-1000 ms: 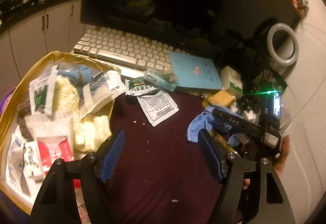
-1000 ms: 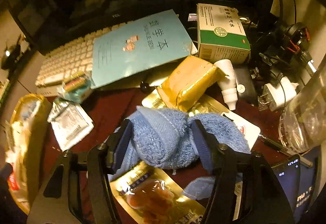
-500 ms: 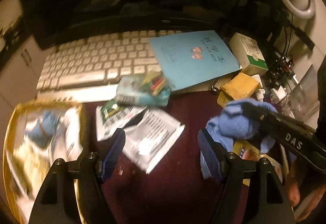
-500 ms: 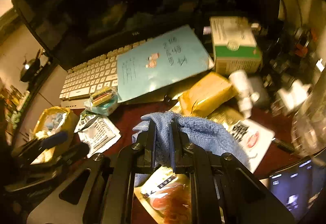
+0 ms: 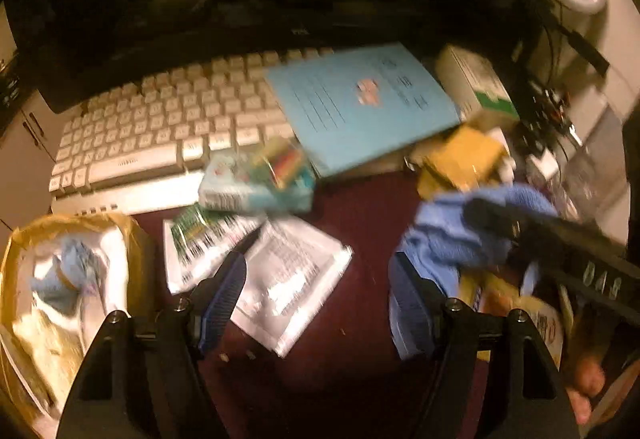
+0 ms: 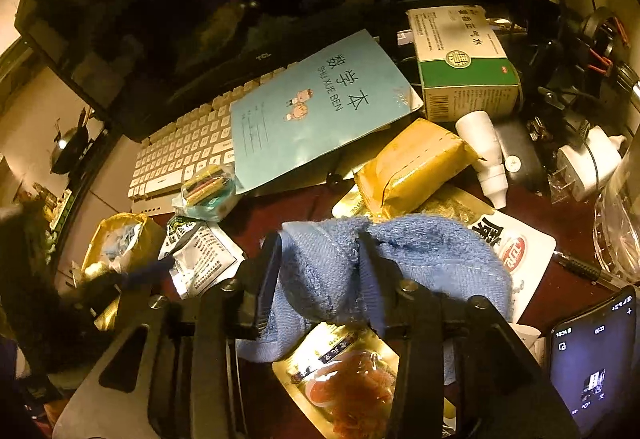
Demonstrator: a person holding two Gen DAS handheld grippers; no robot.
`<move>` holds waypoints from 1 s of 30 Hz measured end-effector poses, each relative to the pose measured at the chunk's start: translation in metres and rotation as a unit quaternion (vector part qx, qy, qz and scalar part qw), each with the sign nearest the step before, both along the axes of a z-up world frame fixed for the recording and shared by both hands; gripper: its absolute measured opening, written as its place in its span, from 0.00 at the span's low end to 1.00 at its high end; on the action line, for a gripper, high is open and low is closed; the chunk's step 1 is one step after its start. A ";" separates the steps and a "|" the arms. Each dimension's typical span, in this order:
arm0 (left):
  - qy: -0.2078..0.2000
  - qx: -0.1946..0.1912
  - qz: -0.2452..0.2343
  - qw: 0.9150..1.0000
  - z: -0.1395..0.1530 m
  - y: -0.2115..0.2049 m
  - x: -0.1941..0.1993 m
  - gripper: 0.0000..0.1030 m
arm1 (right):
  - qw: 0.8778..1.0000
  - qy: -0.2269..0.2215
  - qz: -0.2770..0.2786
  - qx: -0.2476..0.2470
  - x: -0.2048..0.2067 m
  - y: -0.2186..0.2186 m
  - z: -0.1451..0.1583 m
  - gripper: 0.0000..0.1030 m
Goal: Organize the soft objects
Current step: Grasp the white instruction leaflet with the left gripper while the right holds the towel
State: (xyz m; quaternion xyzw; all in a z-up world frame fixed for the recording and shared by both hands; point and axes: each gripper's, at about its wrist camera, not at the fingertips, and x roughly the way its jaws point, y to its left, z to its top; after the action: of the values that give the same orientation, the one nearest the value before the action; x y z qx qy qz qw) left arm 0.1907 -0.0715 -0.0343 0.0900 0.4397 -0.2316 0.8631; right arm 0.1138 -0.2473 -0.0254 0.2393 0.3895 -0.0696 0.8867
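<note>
A blue towel (image 6: pixel 420 259) is bunched between the fingers of my right gripper (image 6: pixel 320 263), which is shut on it and holds it above the maroon desk. The towel also shows in the left wrist view (image 5: pixel 452 235), with the right gripper's black finger across it. My left gripper (image 5: pixel 316 299) is open and empty over white sachets (image 5: pixel 288 279). A gold tray (image 5: pixel 136 239) at the left holds soft cloths and packets; it also shows in the right wrist view (image 6: pixel 96 243).
A white keyboard (image 5: pixel 160 135), a blue notebook (image 6: pixel 316 107), a green-and-white box (image 6: pixel 464 67), a yellow packet (image 6: pixel 416 163), a white bottle (image 6: pixel 488 155), gold snack pouches (image 6: pixel 344 375) and a phone (image 6: pixel 592 359) crowd the desk. A monitor (image 6: pixel 200 19) stands behind.
The right gripper's jaws have spread from nearly closed to wider, still holding the towel. The left gripper has moved slightly forward over the sachets and stays open.
</note>
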 end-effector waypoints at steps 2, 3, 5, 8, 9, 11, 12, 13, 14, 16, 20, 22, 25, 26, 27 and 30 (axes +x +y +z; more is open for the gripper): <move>0.018 0.001 0.002 1.000 -0.003 -0.001 0.014 0.72 | 1.000 0.001 0.002 0.000 0.001 0.000 -0.001 0.41; 0.029 0.007 -0.002 1.000 -0.006 -0.004 0.022 0.72 | 1.000 0.001 0.004 0.001 0.002 0.000 -0.001 0.44; 0.037 0.024 -0.010 0.999 -0.015 -0.010 0.028 0.72 | 1.000 0.001 0.005 0.000 0.002 0.000 -0.001 0.44; 0.038 0.043 -0.003 0.998 -0.022 -0.013 0.034 0.72 | 1.000 0.001 0.005 0.000 0.002 0.000 -0.001 0.44; 0.037 0.039 0.001 0.999 -0.022 -0.013 0.035 0.72 | 1.000 0.001 0.005 0.000 0.002 0.000 -0.001 0.44; 0.034 0.039 0.004 0.999 -0.021 -0.012 0.038 0.72 | 1.000 0.000 0.005 0.001 0.002 0.000 -0.001 0.44; 0.040 0.038 0.006 0.998 -0.022 -0.011 0.039 0.72 | 1.000 0.000 0.005 0.002 0.003 0.000 -0.001 0.44; 0.054 0.032 0.004 0.998 -0.024 -0.009 0.039 0.72 | 1.000 0.001 0.005 0.001 0.003 -0.001 -0.001 0.44; 0.065 0.030 -0.002 0.997 -0.026 -0.009 0.038 0.71 | 1.000 0.001 0.005 0.000 0.003 0.000 -0.001 0.44; 0.070 0.040 -0.002 0.997 -0.029 -0.012 0.033 0.66 | 1.000 0.002 0.005 -0.002 0.003 0.000 -0.001 0.44; 0.064 0.049 0.016 0.997 -0.033 -0.014 0.028 0.56 | 1.000 0.005 0.006 -0.010 0.005 0.001 -0.001 0.44; 0.065 0.035 0.028 0.997 -0.034 -0.010 0.032 0.52 | 1.000 0.008 0.006 -0.021 0.006 0.003 -0.002 0.44; 0.057 0.023 0.042 0.997 -0.033 -0.004 0.033 0.41 | 0.999 -0.006 -0.010 -0.033 -0.001 0.003 0.003 0.44; 0.056 0.021 0.048 0.997 -0.033 -0.001 0.034 0.38 | 0.999 -0.014 -0.017 -0.035 -0.004 0.001 0.006 0.44; 0.057 0.018 0.051 0.997 -0.032 0.002 0.034 0.38 | 0.999 -0.018 -0.023 -0.041 -0.005 0.001 0.008 0.44; 0.054 0.008 0.060 0.997 -0.032 0.010 0.030 0.35 | 0.998 0.022 -0.018 -0.051 0.004 0.002 -0.003 0.45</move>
State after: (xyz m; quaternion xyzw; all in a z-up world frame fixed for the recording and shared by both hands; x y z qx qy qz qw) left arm 0.2209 -0.0613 -0.0661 0.0581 0.4925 -0.1805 0.8494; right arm 0.1176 -0.2455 -0.0287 0.1988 0.4004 -0.1103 0.8877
